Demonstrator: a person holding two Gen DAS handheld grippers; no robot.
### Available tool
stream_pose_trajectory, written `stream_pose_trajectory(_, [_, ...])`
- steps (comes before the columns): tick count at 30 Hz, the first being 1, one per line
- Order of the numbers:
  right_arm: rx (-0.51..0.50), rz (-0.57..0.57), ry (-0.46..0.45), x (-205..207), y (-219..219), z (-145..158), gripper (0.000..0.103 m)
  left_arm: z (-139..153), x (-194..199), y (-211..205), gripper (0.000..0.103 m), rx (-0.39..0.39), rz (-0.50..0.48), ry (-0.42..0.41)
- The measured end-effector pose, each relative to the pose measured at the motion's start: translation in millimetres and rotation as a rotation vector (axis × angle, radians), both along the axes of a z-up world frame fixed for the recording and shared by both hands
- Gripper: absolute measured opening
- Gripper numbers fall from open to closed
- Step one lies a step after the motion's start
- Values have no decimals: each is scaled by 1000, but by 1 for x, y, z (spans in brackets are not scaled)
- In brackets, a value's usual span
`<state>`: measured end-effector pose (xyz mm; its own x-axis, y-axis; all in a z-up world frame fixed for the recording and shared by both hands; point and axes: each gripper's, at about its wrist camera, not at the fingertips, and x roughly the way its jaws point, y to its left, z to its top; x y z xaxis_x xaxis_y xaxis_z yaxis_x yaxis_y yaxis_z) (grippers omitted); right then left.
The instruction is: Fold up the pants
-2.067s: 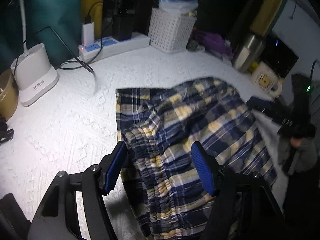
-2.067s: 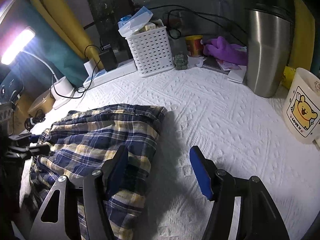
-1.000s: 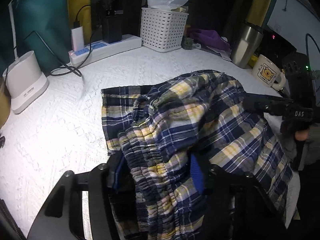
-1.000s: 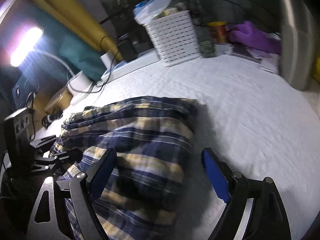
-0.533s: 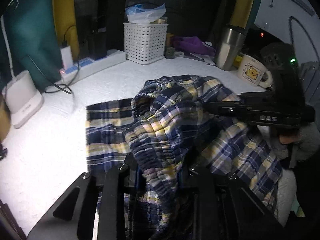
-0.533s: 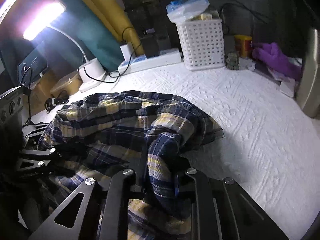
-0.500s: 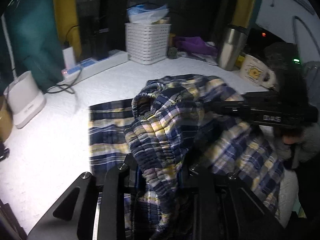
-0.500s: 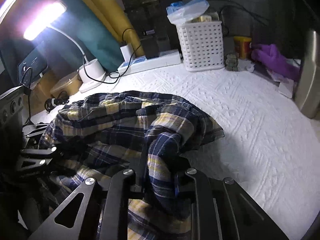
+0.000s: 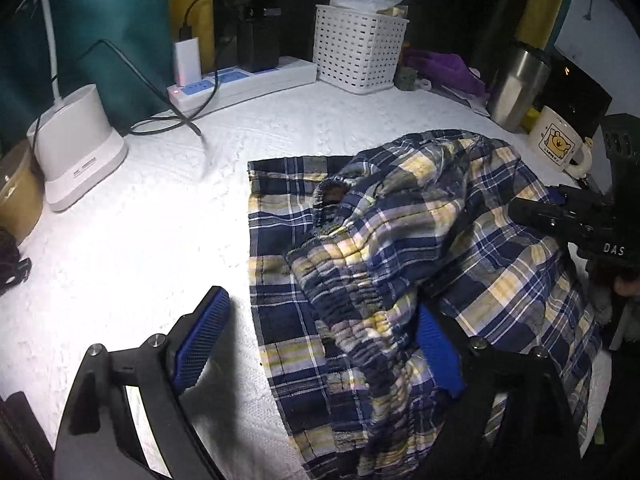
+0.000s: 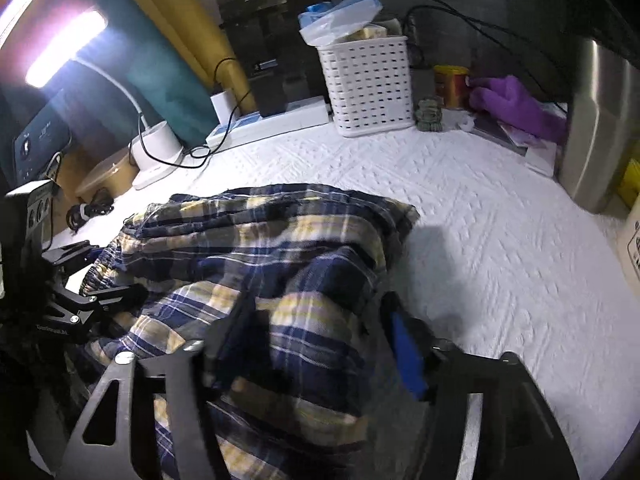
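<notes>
White quilted table (image 9: 120,248) carries the plaid pants (image 9: 400,240) mid-frame, half-folded and bunched; left gripper (image 9: 320,340) and right gripper (image 10: 320,332) are both opening, releasing the cloth, so smoothing and regrasping likely follows.

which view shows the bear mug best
The left wrist view. The mug sits whole at the right, beyond the plaid pants, bear print and handle visible. In the right wrist view only a sliver of it shows at the right edge, cut off by the frame.
</notes>
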<state>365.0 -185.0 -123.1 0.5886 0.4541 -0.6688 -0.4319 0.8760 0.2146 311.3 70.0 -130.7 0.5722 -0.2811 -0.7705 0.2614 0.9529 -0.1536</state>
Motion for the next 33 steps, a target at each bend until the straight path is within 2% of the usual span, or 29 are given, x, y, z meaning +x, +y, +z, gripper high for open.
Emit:
stream_pose_trajectory(2, [19, 7, 20, 4, -1, -2, 68, 1, 0, -4, 84, -26, -18, -1])
stream_pose_trajectory(4, [34, 19, 40, 8, 0, -4, 68, 3, -2, -11, 67, -55, -55, -5])
stream_pose_trajectory(5, [39, 23, 40, 9, 0, -4, 68, 3, -3, -17, 62, -68, -80, -8])
stream_pose_trajectory(8, [40, 51, 44, 11, 6, -4, 68, 3, -7, -34, 53, -6, -109, -38])
stream_pose_trajectory(10, [30, 88, 44, 11, 14, -5, 67, 5, -6, -32, 32, -27, -102, -37])
stream_pose_trajectory(11, [22, 100, 39, 10, 17, -4, 67, 5, -5, -31, 30, -50, -105, -27])
stream_pose_trajectory(13, [2, 119, 30, 7, 23, -4, 32, 6, -7, -32, 24, -41, -112, -35])
stream_pose_trajectory(16, [-29, 114, -30, -3, 26, 3, 18, 12, -12, -35, 20, -26, -118, -58])
stream_pose_trajectory(20, [-20, 82, -83, -21, 25, 20, 18, 30, -24, -33, 20, -48, -110, -104])
stream_pose_trajectory(24, [-23, 66, -177, -48, 25, 51, 18, 52, -41, -23, 19, -99, -111, -159])
stream_pose_trajectory(33, [-22, 83, -344, -110, 34, 117, 18, 109, -91, -8, 19, -121, -80, -313])
